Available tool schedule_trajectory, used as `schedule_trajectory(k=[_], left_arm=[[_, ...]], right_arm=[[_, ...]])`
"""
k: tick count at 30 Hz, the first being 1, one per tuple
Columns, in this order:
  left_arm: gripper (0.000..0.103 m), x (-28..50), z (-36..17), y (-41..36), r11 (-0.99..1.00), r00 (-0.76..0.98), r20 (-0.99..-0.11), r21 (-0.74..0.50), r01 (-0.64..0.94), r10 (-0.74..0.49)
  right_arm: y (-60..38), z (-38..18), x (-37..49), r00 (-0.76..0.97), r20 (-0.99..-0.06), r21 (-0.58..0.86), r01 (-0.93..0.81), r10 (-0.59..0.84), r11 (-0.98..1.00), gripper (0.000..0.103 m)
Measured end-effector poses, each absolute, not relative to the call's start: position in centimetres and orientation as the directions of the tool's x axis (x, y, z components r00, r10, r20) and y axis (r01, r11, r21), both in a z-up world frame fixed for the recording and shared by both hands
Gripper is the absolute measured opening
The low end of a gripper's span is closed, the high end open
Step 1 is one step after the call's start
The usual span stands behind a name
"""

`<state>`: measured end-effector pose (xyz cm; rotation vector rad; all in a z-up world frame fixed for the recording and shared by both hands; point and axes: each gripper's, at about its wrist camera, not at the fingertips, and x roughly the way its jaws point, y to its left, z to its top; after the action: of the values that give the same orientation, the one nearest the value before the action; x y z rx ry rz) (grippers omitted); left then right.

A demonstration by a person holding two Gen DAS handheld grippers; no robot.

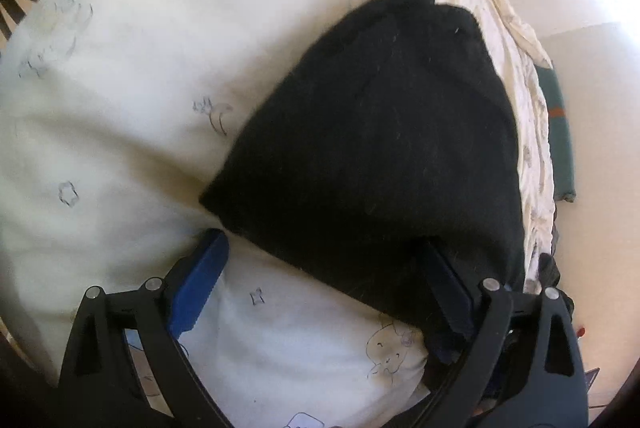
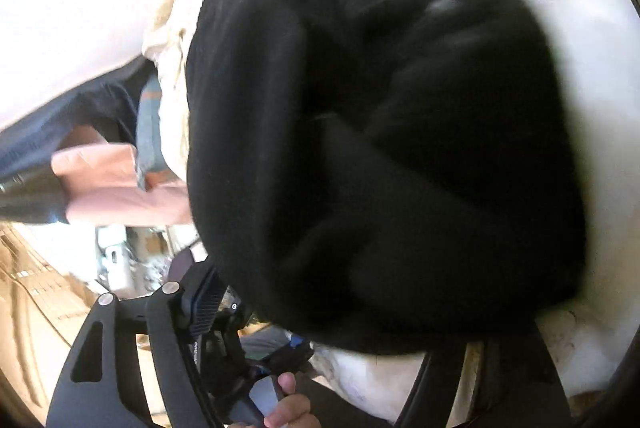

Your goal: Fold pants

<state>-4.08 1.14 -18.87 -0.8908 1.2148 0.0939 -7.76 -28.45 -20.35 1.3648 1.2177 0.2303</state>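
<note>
Black pants point(image 1: 384, 131) lie folded in a thick bundle on a cream bedsheet point(image 1: 120, 87) printed with small cartoon animals. My left gripper point(image 1: 320, 248) stands open at the bundle's near corner. Its left blue pad point(image 1: 200, 280) rests on bare sheet, and its right finger point(image 1: 444, 288) sits against the cloth's edge. In the right wrist view the pants point(image 2: 380, 147) fill the picture, blurred. My right gripper point(image 2: 328, 312) is wide open around the near end of the bundle. The left finger point(image 2: 200, 300) stands just beside the cloth, and the right finger is hidden under it.
The bed's frilled edge point(image 1: 520, 23) runs along the right, with a green mat with an orange stripe point(image 1: 558, 131) on the pale floor beyond. Pink cloth point(image 2: 112, 179) and clutter lie off the bed. A hand point(image 2: 288, 404) grips a handle at the bottom.
</note>
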Motion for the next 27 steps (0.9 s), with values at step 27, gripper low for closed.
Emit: schedule_trajectory(k=[27], left_arm=[[0.097, -3.8, -19.6, 0.5, 0.708, 0.332, -0.850, -0.526, -0.472, -0.410]], right_arm=[[-23.8, -18.8, -6.0, 0.487, -0.633, 0.766, 0.509, 0.602, 0.394, 0.094]])
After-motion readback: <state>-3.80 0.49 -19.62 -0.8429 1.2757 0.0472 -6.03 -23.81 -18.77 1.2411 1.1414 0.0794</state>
